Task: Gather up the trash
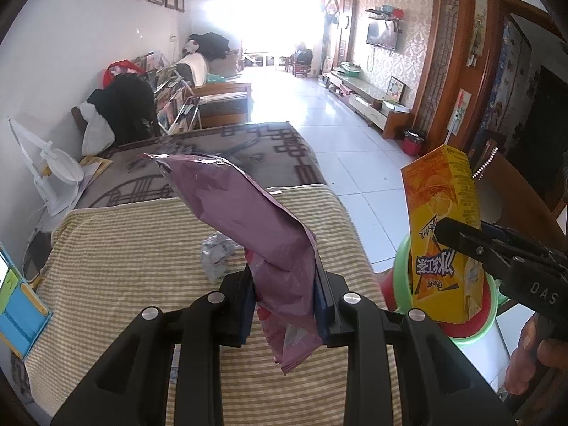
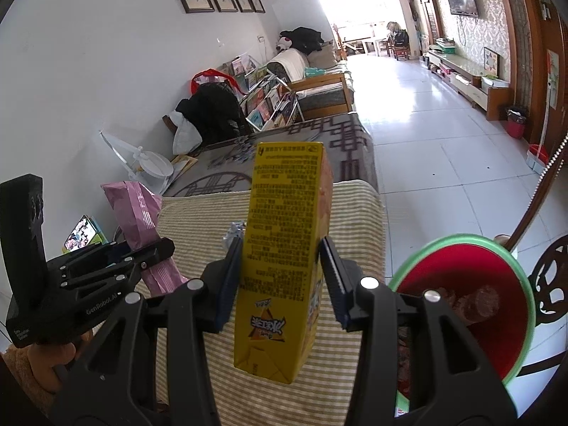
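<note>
My left gripper point(image 1: 284, 284) is shut on a crumpled purple snack bag point(image 1: 248, 213), which sticks up and back over the striped cloth. My right gripper point(image 2: 280, 252) is shut on a yellow drink carton point(image 2: 287, 195), held upright. A red bin with a green rim point(image 2: 525, 301) stands on the floor just right of the carton, with some trash inside. In the left wrist view the carton point(image 1: 443, 213) hangs in front of that bin point(image 1: 403, 248), with the right gripper point(image 1: 451, 238) clamped on it. A crumpled paper ball point(image 1: 216, 252) lies on the cloth beyond the bag.
A table under a yellow striped cloth point(image 1: 124, 248) lies below both grippers, with a phone and a blue case point(image 1: 14, 301) at its left edge. Behind it are a grey patterned sofa cover point(image 1: 255, 149) and a white fan point(image 1: 56, 170). A dark chair point(image 2: 550, 277) stands beside the bin.
</note>
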`<state>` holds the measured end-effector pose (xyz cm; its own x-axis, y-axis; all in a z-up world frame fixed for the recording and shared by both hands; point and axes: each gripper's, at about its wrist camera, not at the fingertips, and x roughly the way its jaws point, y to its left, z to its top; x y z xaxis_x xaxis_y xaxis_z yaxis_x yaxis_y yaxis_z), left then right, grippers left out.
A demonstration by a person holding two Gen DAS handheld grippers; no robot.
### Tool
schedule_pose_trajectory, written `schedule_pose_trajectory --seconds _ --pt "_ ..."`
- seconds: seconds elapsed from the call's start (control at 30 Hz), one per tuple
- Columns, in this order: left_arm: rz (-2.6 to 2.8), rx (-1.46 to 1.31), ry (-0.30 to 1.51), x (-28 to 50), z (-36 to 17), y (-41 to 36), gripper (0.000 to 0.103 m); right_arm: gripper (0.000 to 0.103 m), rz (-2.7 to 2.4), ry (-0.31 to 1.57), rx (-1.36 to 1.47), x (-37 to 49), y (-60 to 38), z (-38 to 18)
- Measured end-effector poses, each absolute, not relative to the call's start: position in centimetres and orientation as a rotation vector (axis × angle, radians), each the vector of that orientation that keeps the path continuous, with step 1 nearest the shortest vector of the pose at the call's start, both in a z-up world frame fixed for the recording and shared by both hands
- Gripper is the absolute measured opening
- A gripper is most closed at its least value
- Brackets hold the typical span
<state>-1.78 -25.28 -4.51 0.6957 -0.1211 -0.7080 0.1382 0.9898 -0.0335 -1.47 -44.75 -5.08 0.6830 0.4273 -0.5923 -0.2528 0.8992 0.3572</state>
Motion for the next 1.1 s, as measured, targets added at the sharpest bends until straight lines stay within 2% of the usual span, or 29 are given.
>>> schedule_pose_trajectory --seconds 0.47,0.53,0.73,0.9,0.97,1.1 --pt "-0.251 0.073 0.793 -1.7 -4.7 -31.9 0.025 0.043 0.267 0.709 0.304 -3.3 -52.1 -5.7" --pt "-0.271 0.078 0.8 -1.6 -5.0 -32.9 0.025 0.038 0.249 0.718 0.308 -3.2 -53.1 -6.3" --pt "-0.311 0.091 0.828 -0.8 -5.6 -35.2 0.025 0.038 0.186 0.777 0.364 -2.9 -56.6 -8.8" --pt "-0.247 0.079 0.82 0.0 -5.3 -33.9 0.025 0.038 0.247 0.863 0.396 -1.3 -56.3 -11.4" --pt "-0.205 0.076 0.816 0.3 -5.1 -32.8 0.025 0.041 0.318 0.929 0.36 0.1 -53.8 -13.0" --pt "-0.135 0.051 0.812 0.3 -4.9 -30.6 0.025 0.057 0.449 1.02 0.305 1.9 -48.2 -15.3"
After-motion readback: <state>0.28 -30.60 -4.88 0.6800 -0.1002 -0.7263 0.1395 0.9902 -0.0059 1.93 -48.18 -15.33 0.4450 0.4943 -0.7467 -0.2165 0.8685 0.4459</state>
